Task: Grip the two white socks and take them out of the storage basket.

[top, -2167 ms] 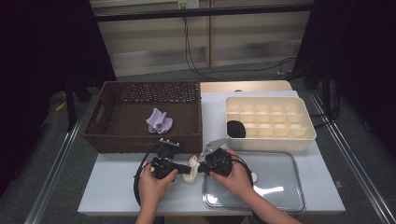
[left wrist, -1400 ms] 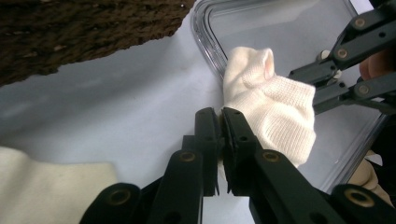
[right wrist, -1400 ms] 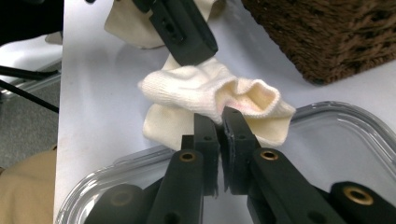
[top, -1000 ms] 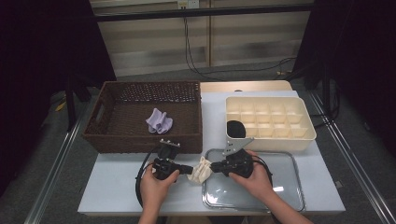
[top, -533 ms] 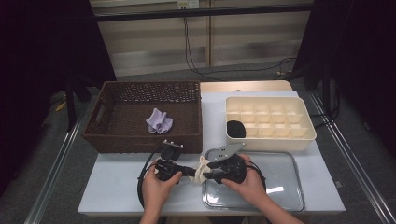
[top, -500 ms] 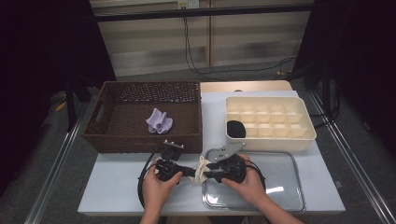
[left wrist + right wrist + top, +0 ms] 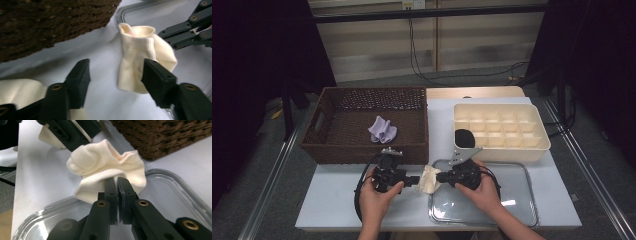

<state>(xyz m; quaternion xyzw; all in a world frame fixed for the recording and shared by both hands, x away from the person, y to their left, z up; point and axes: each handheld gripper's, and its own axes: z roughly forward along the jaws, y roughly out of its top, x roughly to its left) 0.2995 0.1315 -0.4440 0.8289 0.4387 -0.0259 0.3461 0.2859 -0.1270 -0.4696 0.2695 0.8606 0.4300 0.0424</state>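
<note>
A cream sock (image 7: 429,179) hangs bunched at the clear tray's near left corner, between my two grippers. My right gripper (image 7: 117,181) is shut on a fold of the cream sock (image 7: 105,162); it also appears from the right (image 7: 438,176). My left gripper (image 7: 116,68) is open, its jaws having just been opening. The sock (image 7: 140,55) lies against its right-hand jaw without being pinched. My left gripper (image 7: 416,179) faces the sock from the left. A second cream sock (image 7: 20,90) lies under the left gripper.
A brown wicker basket (image 7: 332,145) holding a purple sock (image 7: 382,129) stands just behind the left hand. Behind the right hand is a cream compartment box (image 7: 537,147) with a black sock (image 7: 463,136) in one cell. The clear tray (image 7: 522,210) lies under the right hand.
The left gripper's jaws have opened and let go of the cream sock. The right gripper came in from the right and keeps its hold on it.
</note>
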